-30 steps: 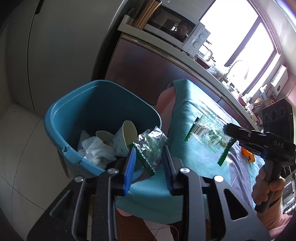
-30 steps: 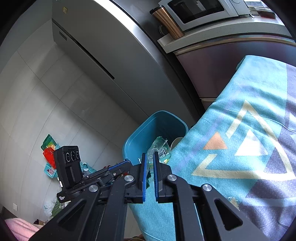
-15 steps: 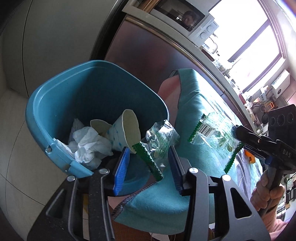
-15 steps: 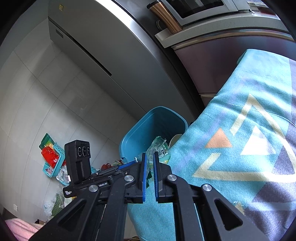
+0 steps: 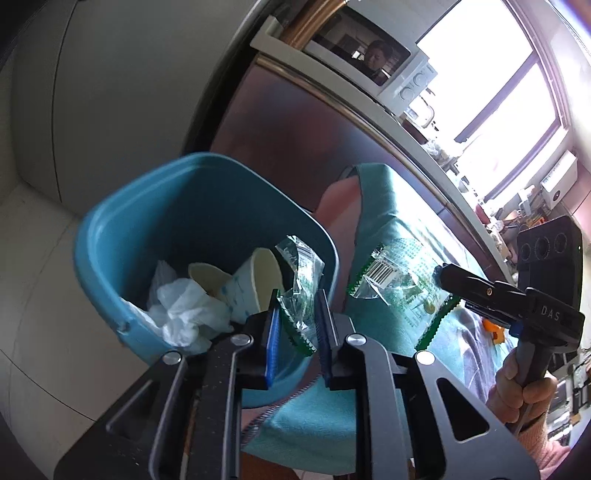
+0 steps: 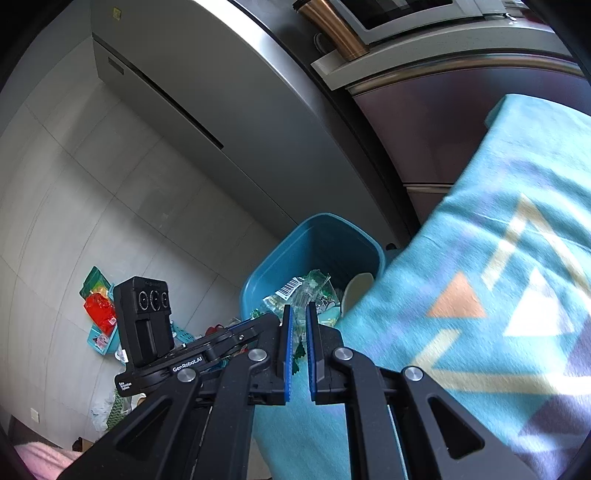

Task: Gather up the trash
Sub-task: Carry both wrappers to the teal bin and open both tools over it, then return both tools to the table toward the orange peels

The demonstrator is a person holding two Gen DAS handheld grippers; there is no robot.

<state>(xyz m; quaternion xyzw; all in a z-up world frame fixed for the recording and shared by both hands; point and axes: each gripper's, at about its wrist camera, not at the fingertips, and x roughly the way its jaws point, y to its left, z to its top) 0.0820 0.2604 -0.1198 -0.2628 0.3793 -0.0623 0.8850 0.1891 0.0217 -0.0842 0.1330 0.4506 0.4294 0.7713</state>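
A teal bin [image 5: 207,206] [image 6: 317,236] stands on the floor beside the cloth-covered table [image 5: 380,206]. It holds paper cups [image 5: 258,280] and white tissue [image 5: 184,306]. My left gripper [image 5: 297,319] hangs over the bin's near rim, its jaws closing on a crumpled clear-and-green wrapper [image 5: 299,291] that fills the gap between the blue pads. My right gripper [image 6: 297,332] [image 5: 439,273] is shut on a second clear wrapper with a barcode [image 6: 301,291] [image 5: 395,280], held over the table edge just right of the bin.
A steel fridge [image 6: 221,110] rises behind the bin, with a microwave [image 5: 369,62] and a copper tumbler [image 6: 336,26] on the counter. Coloured baskets [image 6: 99,314] lie on the floor at left. A hand [image 5: 521,387] grips the right gripper's handle. An orange item [image 5: 493,330] lies on the cloth.
The left jaws spread wider, then narrowed around the crumpled wrapper, which stayed between them. The left gripper drew closer over the bin. The right gripper carried its wrapper a little toward the bin.
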